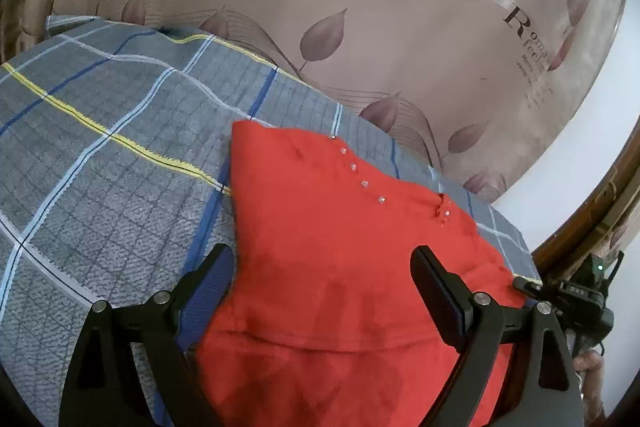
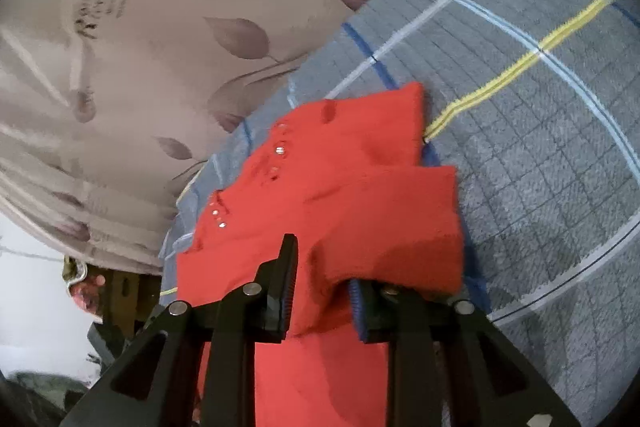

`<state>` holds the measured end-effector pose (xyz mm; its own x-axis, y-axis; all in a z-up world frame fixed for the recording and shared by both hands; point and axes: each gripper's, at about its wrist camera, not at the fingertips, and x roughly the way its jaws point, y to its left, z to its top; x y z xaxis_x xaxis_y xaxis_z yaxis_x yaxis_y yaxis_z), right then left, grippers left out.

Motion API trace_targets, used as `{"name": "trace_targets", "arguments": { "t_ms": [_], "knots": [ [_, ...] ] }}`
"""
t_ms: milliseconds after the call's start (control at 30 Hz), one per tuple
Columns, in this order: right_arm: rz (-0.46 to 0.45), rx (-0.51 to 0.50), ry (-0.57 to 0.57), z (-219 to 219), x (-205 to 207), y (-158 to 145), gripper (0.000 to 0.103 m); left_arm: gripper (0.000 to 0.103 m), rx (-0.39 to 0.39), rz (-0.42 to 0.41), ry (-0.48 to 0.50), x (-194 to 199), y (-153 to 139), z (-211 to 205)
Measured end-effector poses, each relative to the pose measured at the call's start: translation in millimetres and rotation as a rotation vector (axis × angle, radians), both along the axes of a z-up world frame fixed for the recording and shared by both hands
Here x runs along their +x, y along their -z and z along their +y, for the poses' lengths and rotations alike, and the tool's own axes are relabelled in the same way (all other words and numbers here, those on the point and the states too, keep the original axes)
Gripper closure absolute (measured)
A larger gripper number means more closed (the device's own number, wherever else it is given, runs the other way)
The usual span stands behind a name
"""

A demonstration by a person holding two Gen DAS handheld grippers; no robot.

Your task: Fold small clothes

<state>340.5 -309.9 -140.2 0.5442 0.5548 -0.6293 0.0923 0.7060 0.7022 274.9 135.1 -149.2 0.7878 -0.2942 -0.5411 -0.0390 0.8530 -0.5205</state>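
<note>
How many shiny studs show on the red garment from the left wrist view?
6 on the red garment: five run diagonally from down to, and one sits lower right at. Folds may hide others.

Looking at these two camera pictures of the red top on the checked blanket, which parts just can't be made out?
- Red garment: its near end runs off the bottom edge in the left wrist view.
- Right gripper: in its own view, bunched red cloth covers the right finger's pad.
- Curtain: small print is too tiny to read in the left wrist view, blurred in the right.
- Checked blanket: covers whatever lies beneath it.
</note>
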Motion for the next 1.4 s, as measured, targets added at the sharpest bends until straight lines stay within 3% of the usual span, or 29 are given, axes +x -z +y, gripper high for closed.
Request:
{"name": "trace_targets", "arguments": {
  "t_ms": [33, 133, 167, 200, 267, 300, 333, 500, 600, 733, 900, 1000, 1100, 1233, 1300, 1333, 1367, 1400],
  "knots": [
    [0.006, -0.004, -0.002, 0.8, 3.3, -0.6, 0.093, 0.013, 0.000, 0.000, -0.004, -0.3, 0.0, 0.6],
    [-0.020, 0.039, -0.054, 24.3, 23.4, -23.8, 0.095, 0.013, 0.005, -0.010, -0.035, -4.4, -1.0, 2.9],
    [-0.054, 0.097, -0.088, 35.4, 29.4, -39.8, 0.095, 0.013, 0.007, -0.016, -0.048, -6.3, -1.4, 4.3],
    [-0.138, 0.225, -0.140, 49.4, 34.1, -66.9, 0.096, 0.013, 0.008, -0.025, -0.062, -8.6, -2.1, 5.8],
    [-0.268, 0.358, -0.166, 54.5, 29.5, -98.5, 0.097, 0.013, 0.013, -0.044, -0.089, -13.7, -4.1, 7.7],
    [-0.326, 0.352, -0.143, 50.5, 25.6, -109.2, 0.098, 0.013, 0.020, -0.049, -0.099, -15.3, -5.0, 7.6],
    [-0.329, 0.275, -0.101, 43.2, 26.5, -105.2, 0.098, 0.013, 0.027, -0.052, -0.103, -15.9, -5.9, 7.2],
    [-0.107, 0.095, 0.057, -4.4, 33.2, -16.6, 0.097, 0.013, 0.079, -0.070, -0.082, -16.0, -10.2, -2.5],
    [-0.057, 0.098, 0.077, -17.7, 31.7, 11.8, 0.096, 0.013, 0.093, -0.059, -0.071, -12.9, -9.8, -5.5],
    [-0.069, 0.001, 0.052, -15.7, 33.3, 8.4, 0.095, 0.013, 0.063, -0.039, -0.083, -12.1, -4.2, 0.8],
    [-0.034, 0.073, 0.055, -22.6, 34.7, 22.8, 0.092, 0.013, 0.047, -0.021, -0.086, -11.1, -0.6, 3.0],
    [-0.054, 0.177, 0.078, -44.5, 26.6, 28.7, 0.082, 0.013, 0.047, -0.024, -0.088, -11.2, -1.5, 2.5],
    [-0.081, 0.218, 0.085, -56.6, 18.1, 25.2, 0.072, 0.013, 0.037, -0.067, -0.049, -15.0, -6.1, 0.0],
    [-0.090, 0.132, 0.074, -50.6, 24.1, 14.5, 0.072, 0.013, 0.029, -0.075, 0.109, -24.2, -18.4, -21.7],
    [-0.113, 0.045, 0.077, -47.0, 31.1, 4.4, 0.078, 0.013, -0.008, -0.032, 0.145, -26.2, -16.8, -28.1],
    [-0.128, 0.017, 0.074, -45.2, 34.6, -1.5, 0.091, 0.013, -0.034, -0.006, 0.163, -26.6, -14.2, -30.9],
    [-0.150, 0.010, 0.071, -44.5, 36.4, -8.1, 0.093, 0.013, -0.065, 0.016, 0.182, -27.7, -11.6, -33.1],
    [-0.231, 0.047, 0.057, -43.5, 33.4, -22.4, 0.093, 0.013, -0.085, 0.026, 0.189, -29.2, -9.6, -34.3]
  ]
}}
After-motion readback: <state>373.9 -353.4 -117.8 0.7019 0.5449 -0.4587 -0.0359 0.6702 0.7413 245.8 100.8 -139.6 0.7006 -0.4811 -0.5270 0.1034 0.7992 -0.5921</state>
